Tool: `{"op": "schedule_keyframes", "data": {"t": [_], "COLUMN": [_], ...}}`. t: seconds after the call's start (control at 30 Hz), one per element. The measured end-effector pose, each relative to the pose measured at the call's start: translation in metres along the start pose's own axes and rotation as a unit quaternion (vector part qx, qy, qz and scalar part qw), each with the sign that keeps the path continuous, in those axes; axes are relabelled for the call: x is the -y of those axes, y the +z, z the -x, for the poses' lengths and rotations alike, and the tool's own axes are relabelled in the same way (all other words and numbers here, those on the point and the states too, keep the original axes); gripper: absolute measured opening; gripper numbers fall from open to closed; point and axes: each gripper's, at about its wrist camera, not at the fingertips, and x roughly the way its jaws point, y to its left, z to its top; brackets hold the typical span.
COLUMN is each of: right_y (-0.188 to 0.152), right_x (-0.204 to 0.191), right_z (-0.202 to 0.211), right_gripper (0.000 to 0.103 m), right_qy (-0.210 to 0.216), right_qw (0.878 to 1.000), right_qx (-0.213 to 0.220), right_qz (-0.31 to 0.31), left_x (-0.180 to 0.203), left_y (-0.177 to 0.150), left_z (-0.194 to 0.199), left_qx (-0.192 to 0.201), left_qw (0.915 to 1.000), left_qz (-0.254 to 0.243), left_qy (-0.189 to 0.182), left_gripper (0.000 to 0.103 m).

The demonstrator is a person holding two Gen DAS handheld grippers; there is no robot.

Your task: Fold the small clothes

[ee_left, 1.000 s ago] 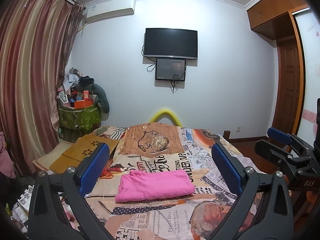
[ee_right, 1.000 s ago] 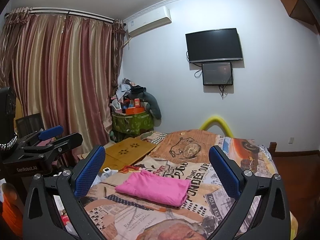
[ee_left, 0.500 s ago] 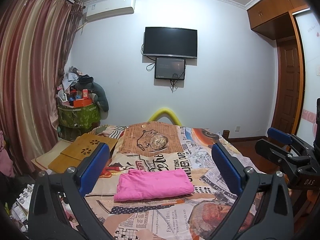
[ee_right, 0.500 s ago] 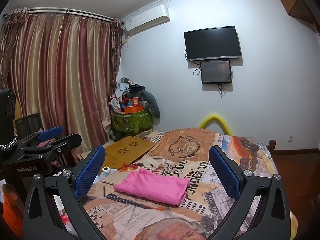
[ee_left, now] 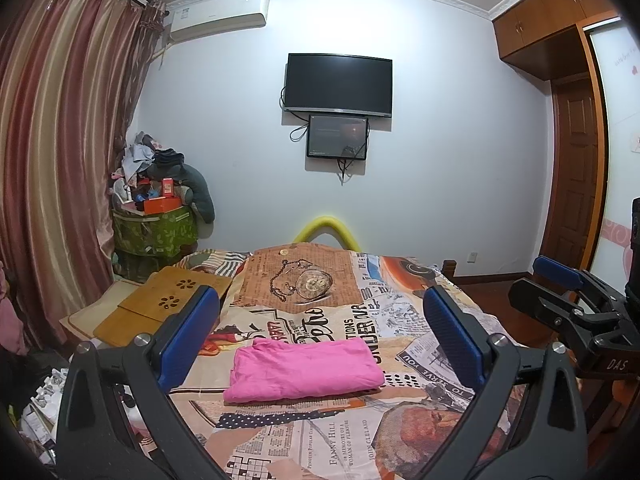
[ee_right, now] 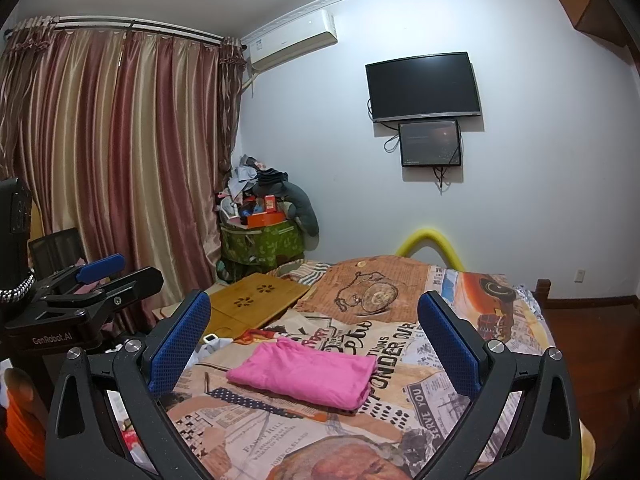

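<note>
Left wrist view: left gripper [ee_left: 320,332] jaws wide apart, holding nothing; right gripper [ee_right: 314,332] same. Pink garment [ee_left: 304,370] lies folded flat on the bed [ee_left: 420,344], clear of both. Fold looks finished; best to pull away without dragging the cloth. Versus a second ago: both grippers slightly higher or further back, garment unchanged.

Hanging on the far wall above a bed [ee_left: 320,432] in newspaper-print bedding: a dark television [ee_left: 338,83], with a wooden lap tray [ee_left: 168,304] lying beside striped curtains [ee_right: 116,152].
</note>
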Motion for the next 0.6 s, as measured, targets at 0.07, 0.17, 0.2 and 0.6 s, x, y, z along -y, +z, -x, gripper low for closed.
{"op": "schedule_keyframes", "data": {"t": [0.07,0.17,0.2,0.6], "right_y": [-0.0005,-0.0008,-0.0008,-0.0008], "right_x": [0.0001,-0.0007,-0.0008,-0.0009], "right_z": [0.001,0.001,0.001,0.0012], "right_gripper": [0.103,0.103,0.103,0.103], "right_qy": [0.001,0.001,0.0,0.0], "right_qw": [1.0,1.0,1.0,1.0], "right_qx": [0.001,0.001,0.001,0.0], "right_qz": [0.0,0.0,0.0,0.0], "left_x": [0.0001,0.0001,-0.0002,-0.0058], "left_y": [-0.0001,0.0012,0.0013,0.0022], "left_z": [0.0003,-0.0003,-0.0006,0.0001], "left_qx": [0.0,0.0,-0.001,0.001], "left_qw": [1.0,1.0,1.0,0.9999], "left_qz": [0.0,0.0,0.001,0.008], "left_qy": [-0.001,-0.003,-0.004,-0.014], "left_gripper": [0.103,0.103,0.103,0.103]}}
